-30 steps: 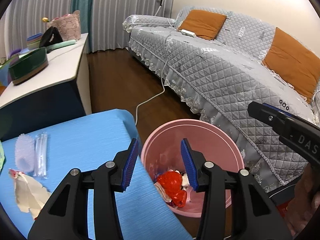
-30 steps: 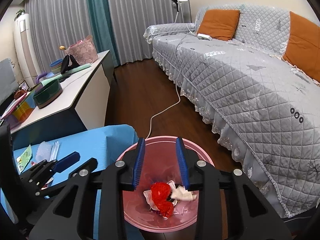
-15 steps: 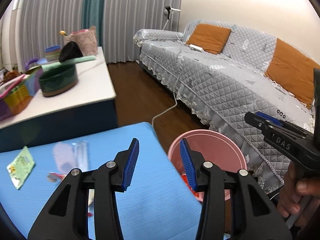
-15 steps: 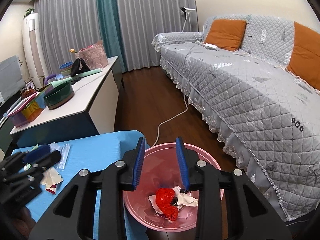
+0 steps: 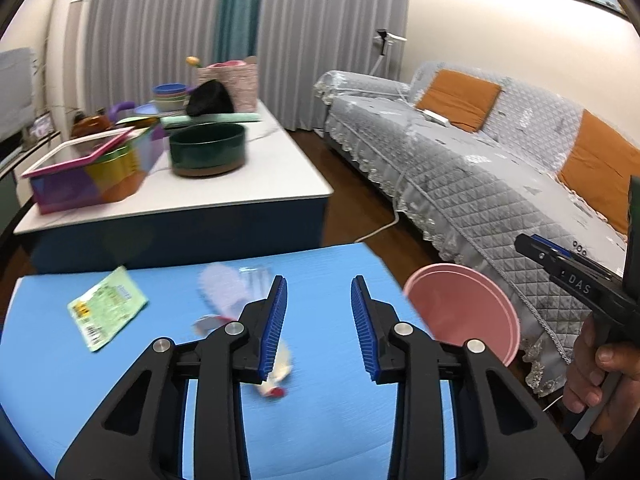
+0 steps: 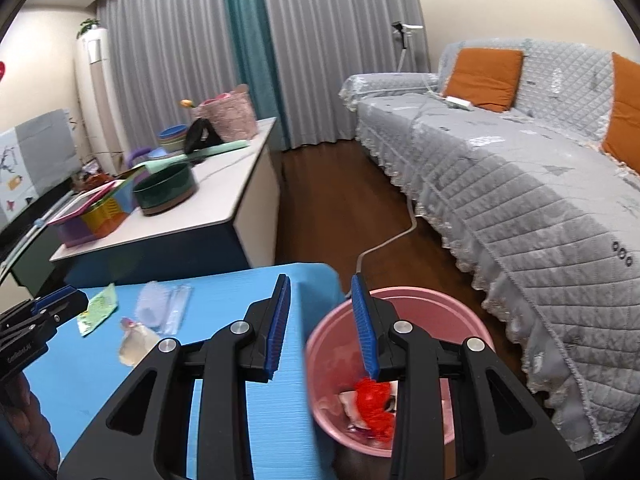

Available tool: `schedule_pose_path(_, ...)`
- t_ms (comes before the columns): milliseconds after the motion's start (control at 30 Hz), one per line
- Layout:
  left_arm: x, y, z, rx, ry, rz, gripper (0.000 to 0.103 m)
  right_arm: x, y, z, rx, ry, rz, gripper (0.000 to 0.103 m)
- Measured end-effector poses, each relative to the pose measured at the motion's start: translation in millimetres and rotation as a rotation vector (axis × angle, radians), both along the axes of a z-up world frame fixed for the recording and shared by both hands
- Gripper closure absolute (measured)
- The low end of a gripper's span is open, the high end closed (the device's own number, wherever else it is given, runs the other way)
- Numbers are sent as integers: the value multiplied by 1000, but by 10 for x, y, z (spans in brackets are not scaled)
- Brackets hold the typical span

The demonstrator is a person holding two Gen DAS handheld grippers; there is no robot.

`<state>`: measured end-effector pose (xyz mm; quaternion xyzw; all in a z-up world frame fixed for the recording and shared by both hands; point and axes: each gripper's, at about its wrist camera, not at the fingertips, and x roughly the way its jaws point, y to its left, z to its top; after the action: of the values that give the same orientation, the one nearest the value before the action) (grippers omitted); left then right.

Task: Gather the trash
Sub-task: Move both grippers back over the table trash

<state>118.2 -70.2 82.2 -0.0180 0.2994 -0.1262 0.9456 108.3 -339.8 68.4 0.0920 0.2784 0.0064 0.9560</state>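
Observation:
My left gripper (image 5: 318, 328) hovers over the blue table (image 5: 120, 380); its jaws are closing with nothing between them. Just under its left finger lies a crumpled white paper (image 5: 278, 374). Clear plastic wrappers (image 5: 224, 288) and a green packet (image 5: 106, 308) lie farther back. The pink bin (image 5: 460, 308) stands off the table's right end. My right gripper (image 6: 322, 324) is open and empty, above the pink bin's (image 6: 420, 296) left rim. Red crumpled trash (image 6: 374, 400) and white paper lie inside. The same paper (image 6: 136, 344), wrappers (image 6: 164, 306) and packet (image 6: 98, 308) show in the right wrist view.
A white-topped cabinet (image 5: 248, 184) behind the table carries a dark green bowl (image 5: 206, 150), a colourful box (image 5: 92, 168) and a pink basket. A grey quilted sofa (image 6: 540, 184) with orange cushions runs along the right. A white cable (image 6: 400, 236) crosses the wooden floor.
My left gripper swung left, from over the bin to over the blue table, and its jaws narrowed. The right gripper drifted a little to the left, toward the bin's left rim; its gap is unchanged.

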Motion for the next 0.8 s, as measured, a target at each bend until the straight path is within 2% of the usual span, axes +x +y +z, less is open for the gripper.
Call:
schedule_pose_path(67, -12, 207, 0, 1, 2, 24, 75, 14, 117, -6, 9, -2, 30, 70)
schedule_pose_path(133, -16, 376, 10, 6, 2, 42, 76, 31, 225, -20, 14, 0, 56, 70)
schedule_pose_path(233, -6, 690, 41, 21, -3, 79, 83, 64, 398, -44, 24, 4, 95, 71)
schedule_pose_path(367, 43, 1059, 76, 22, -13, 136, 88, 97, 623, -91, 42, 10, 149, 72)
schedule_pose_path(567, 28, 1480, -60, -47, -1, 244, 88, 151, 1003, -196, 51, 28, 237, 73)
schedule_pose_path(800, 63, 1782, -298, -53, 24, 322, 90, 243, 1497, -332, 18, 34, 339, 73)
